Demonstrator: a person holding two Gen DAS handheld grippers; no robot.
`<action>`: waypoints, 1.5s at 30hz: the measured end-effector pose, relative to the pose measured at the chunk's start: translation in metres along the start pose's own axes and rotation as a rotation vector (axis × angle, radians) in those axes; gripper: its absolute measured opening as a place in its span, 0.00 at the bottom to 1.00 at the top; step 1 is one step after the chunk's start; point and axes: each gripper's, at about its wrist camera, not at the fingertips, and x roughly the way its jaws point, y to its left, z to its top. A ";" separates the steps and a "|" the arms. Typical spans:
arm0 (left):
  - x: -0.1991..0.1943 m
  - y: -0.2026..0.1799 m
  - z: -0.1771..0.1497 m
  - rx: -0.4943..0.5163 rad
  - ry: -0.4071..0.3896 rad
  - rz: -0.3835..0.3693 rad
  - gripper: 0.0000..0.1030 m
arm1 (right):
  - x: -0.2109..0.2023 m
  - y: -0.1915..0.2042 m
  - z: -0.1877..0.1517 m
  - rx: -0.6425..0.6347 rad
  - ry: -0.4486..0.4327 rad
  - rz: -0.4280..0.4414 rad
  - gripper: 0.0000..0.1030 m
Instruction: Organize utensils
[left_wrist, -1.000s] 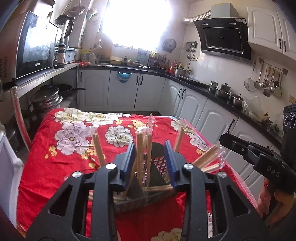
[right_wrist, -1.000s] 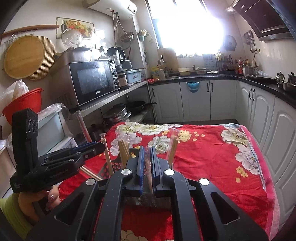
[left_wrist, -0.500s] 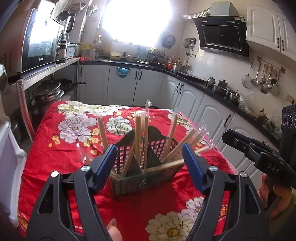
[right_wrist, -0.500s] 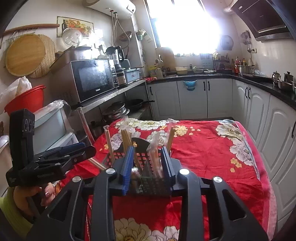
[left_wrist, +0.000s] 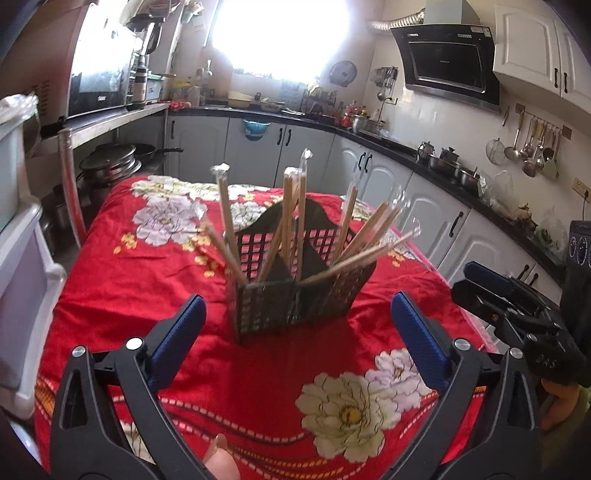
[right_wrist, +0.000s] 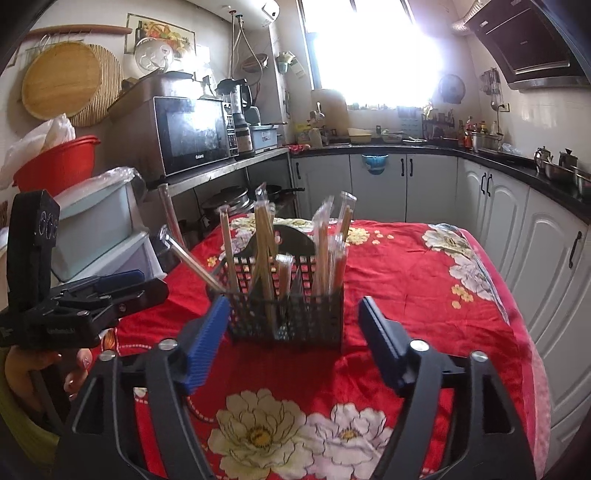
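Observation:
A black mesh utensil basket (left_wrist: 325, 291) (right_wrist: 314, 317) stands on the red flowered tablecloth (left_wrist: 147, 280) (right_wrist: 413, 280). Several pairs of wrapped wooden chopsticks (left_wrist: 295, 218) (right_wrist: 264, 243) stick up out of its compartments, some leaning outward. My left gripper (left_wrist: 297, 314) sits just short of the basket, its jaws opening wide with nothing between them. My right gripper (right_wrist: 291, 325) is also a little back from the basket, jaws opening, nothing pressed by the blue pads. Each view shows the other gripper at its side edge, the right gripper (left_wrist: 517, 314) and the left gripper (right_wrist: 92, 295).
Around the table run white kitchen cabinets (left_wrist: 436, 214) under a black counter with pots. A microwave (right_wrist: 192, 136) sits on a metal shelf at the left, with plastic drawers (right_wrist: 99, 236) and a red tub (right_wrist: 55, 166) nearby. A fingertip (left_wrist: 221, 461) shows at the bottom edge.
Both grippers were closed around chopsticks at the basket a second ago; both have let go, spread their jaws and drawn back from the basket, which now stands in full view.

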 end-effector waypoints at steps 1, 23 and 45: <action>-0.001 0.000 -0.003 -0.001 0.004 0.006 0.90 | -0.001 0.002 -0.005 -0.004 0.003 -0.005 0.75; 0.000 0.012 -0.067 -0.058 -0.005 0.075 0.90 | -0.007 0.008 -0.074 -0.018 -0.009 -0.067 0.92; 0.008 0.008 -0.097 -0.002 -0.181 0.139 0.90 | -0.004 0.001 -0.103 0.007 -0.211 -0.134 0.94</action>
